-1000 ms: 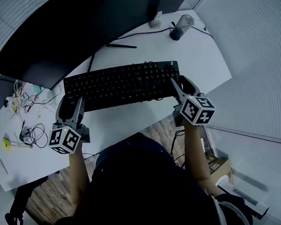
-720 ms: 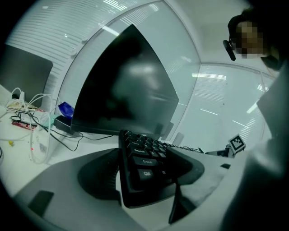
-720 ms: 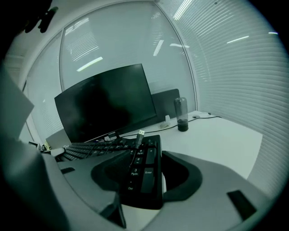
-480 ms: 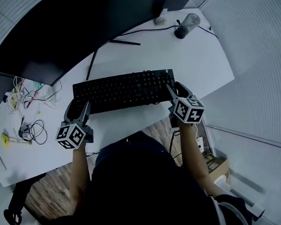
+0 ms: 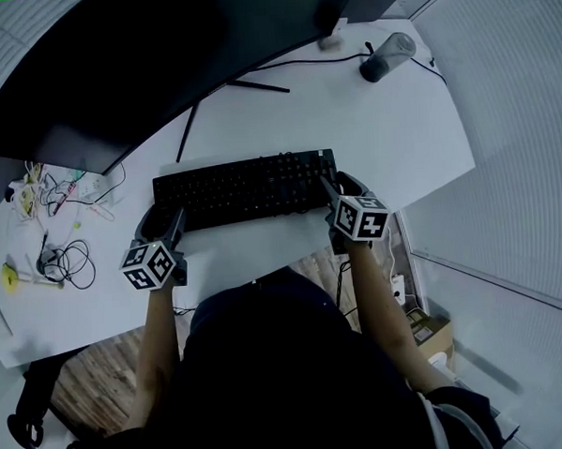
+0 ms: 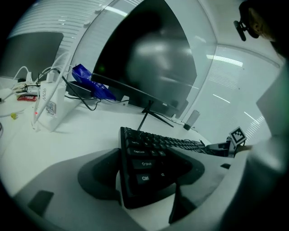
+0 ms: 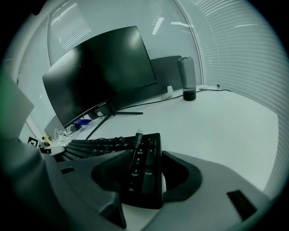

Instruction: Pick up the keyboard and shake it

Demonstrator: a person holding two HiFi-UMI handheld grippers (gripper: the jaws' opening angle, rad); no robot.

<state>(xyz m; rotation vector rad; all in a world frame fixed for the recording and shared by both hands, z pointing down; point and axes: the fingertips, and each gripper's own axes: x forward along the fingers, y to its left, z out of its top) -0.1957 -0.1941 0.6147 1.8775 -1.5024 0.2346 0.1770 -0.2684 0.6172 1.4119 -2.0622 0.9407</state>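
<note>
A black keyboard (image 5: 242, 188) stretches across the white desk (image 5: 369, 120) in front of the monitor, gripped at both ends. My left gripper (image 5: 165, 217) is shut on its left end, where the Shift and Ctrl keys (image 6: 144, 169) sit between the jaws of the left gripper (image 6: 145, 178). My right gripper (image 5: 338, 188) is shut on the number-pad end (image 7: 141, 173), the jaws of the right gripper (image 7: 146, 180) pressing its front and back edges. The keyboard's loose USB plug (image 7: 138, 134) lies on top of the keys. Whether the keyboard touches the desk I cannot tell.
A large curved dark monitor (image 5: 159, 56) stands behind the keyboard on a thin stand (image 5: 245, 85). A dark tumbler (image 5: 385, 57) is at the far right corner. Tangled cables and small items (image 5: 56, 231) lie at the left. The desk's front edge runs just below both grippers.
Both grippers and the keyboard between them look smaller and have drawn in toward the middle of the view, moving down away from the head camera. The grip is unchanged.
</note>
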